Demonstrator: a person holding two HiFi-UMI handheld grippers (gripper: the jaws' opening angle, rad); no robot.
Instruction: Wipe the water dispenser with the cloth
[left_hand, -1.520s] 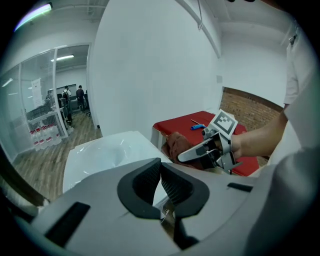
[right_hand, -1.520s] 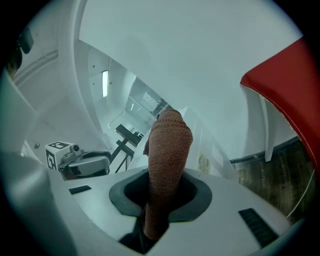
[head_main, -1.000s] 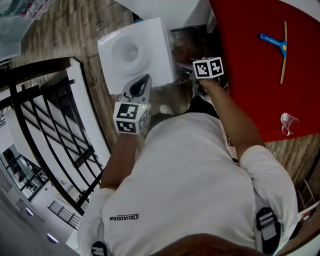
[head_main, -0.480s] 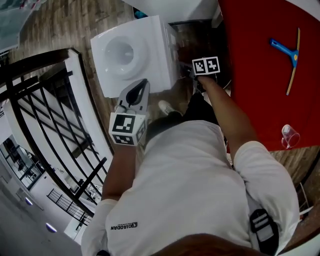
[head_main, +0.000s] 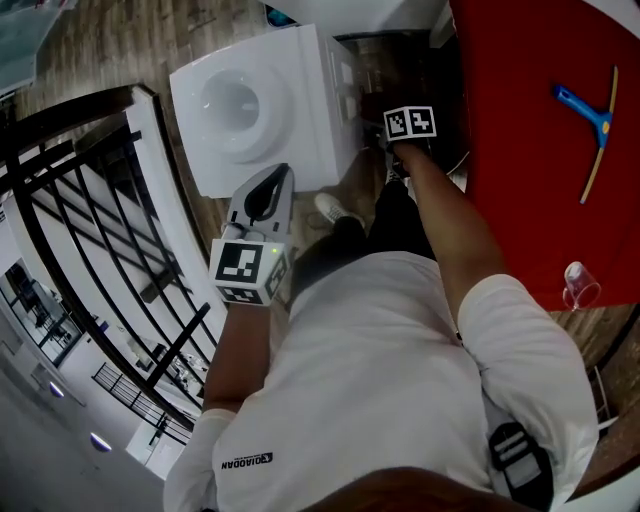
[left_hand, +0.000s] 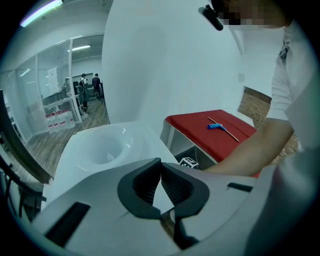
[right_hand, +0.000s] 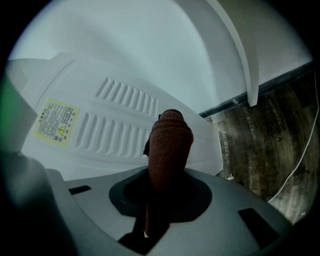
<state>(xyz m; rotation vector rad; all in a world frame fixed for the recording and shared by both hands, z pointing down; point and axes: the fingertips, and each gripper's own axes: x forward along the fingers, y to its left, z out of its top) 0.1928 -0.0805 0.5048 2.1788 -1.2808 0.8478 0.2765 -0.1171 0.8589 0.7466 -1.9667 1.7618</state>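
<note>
The white water dispenser (head_main: 250, 105) stands on the wooden floor below me, its round bottle well facing up. My right gripper (head_main: 408, 124) is at the dispenser's right side, its jaws hidden under the marker cube. In the right gripper view that gripper (right_hand: 165, 180) is shut on a rolled brown cloth (right_hand: 170, 142), whose tip is at the vented panel (right_hand: 115, 120) beside a yellow label (right_hand: 56, 125). My left gripper (head_main: 270, 190) hovers over the dispenser's near edge. Its jaws (left_hand: 161, 165) meet at the tips and hold nothing.
A red table (head_main: 540, 150) on the right carries a blue-handled squeegee (head_main: 592, 112) and a clear cup (head_main: 576, 281). A black railing (head_main: 90, 240) runs along the left. A shoe (head_main: 335, 210) is by the dispenser's base. A cable (right_hand: 295, 170) lies on the floor.
The view has shifted, so the dispenser sits further up and left. My left gripper has dropped slightly back towards me. The right gripper stays at the dispenser's side with the cloth.
</note>
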